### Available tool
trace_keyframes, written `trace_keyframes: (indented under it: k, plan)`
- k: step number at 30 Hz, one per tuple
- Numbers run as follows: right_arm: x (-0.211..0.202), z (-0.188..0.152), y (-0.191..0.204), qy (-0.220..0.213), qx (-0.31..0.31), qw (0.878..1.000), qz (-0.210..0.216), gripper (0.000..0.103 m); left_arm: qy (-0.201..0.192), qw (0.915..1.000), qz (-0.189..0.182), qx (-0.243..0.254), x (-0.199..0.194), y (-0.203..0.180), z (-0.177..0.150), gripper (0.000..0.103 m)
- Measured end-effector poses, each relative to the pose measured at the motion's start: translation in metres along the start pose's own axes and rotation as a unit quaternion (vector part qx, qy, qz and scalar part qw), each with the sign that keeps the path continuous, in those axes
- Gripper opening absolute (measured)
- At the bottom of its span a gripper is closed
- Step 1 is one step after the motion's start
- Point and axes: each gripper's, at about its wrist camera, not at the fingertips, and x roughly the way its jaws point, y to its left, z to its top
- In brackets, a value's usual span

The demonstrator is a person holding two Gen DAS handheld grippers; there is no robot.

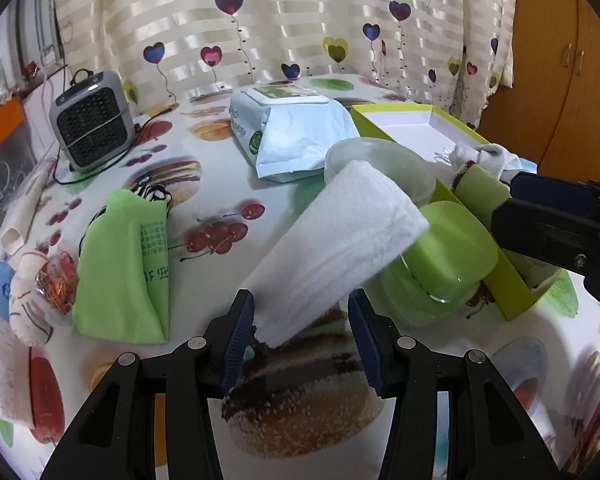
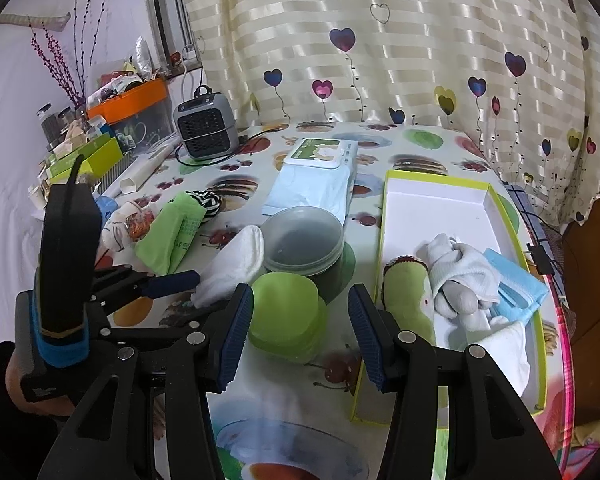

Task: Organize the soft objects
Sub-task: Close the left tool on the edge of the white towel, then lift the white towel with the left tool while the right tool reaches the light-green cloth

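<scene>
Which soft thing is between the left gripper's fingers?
The white folded towel, between the left gripper fingers. The green cloth lies on the table; the grey-white socks sit in the box.

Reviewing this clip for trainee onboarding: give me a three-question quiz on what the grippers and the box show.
1. True or false: the left gripper jaws are spread with the white towel between them.
2. Which lies in the green box? A) bundled socks B) heater C) wipes pack
3. Fill in: the right gripper is ___.

Key: 1 true; 2 A, socks; 3 open.
</scene>
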Motion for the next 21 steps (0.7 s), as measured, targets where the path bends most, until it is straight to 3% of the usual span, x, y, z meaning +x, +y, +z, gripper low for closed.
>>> trace_keyframes:
  k: [2, 3, 4, 7, 14, 21]
  plan:
    - [0.000, 0.001, 0.000, 0.000, 0.000, 1.000, 0.000, 0.051, -0.003, 1.0000, 0.001, -0.004, 0.001, 0.001, 0.002, 0.041]
    - [0.000, 0.001, 0.000, 0.000, 0.000, 1.000, 0.000, 0.051, -0.004, 1.0000, -0.002, -0.006, 0.002, 0.001, 0.003, 0.027]
    - [0.000, 0.001, 0.000, -0.001, 0.000, 1.000, 0.001, 0.051, -0.003, 0.9999, -0.004, -0.010, 0.002, 0.002, 0.004, 0.020]
    - [0.000, 0.003, -0.001, -0.001, 0.001, 1.000, -0.001, 0.051, -0.012, 0.9996, -0.008, -0.025, -0.002, 0.007, 0.004, 0.011]
    - [-0.005, 0.006, 0.005, -0.005, 0.000, 1.000, 0.001, 0.051, -0.030, 0.9959, -0.029, -0.080, -0.025, 0.027, -0.005, 0.010]
    - [0.000, 0.010, 0.030, -0.001, -0.018, 1.000, 0.018, 0.051, -0.043, 0.9921, -0.025, -0.115, -0.051, 0.049, -0.025, 0.010]
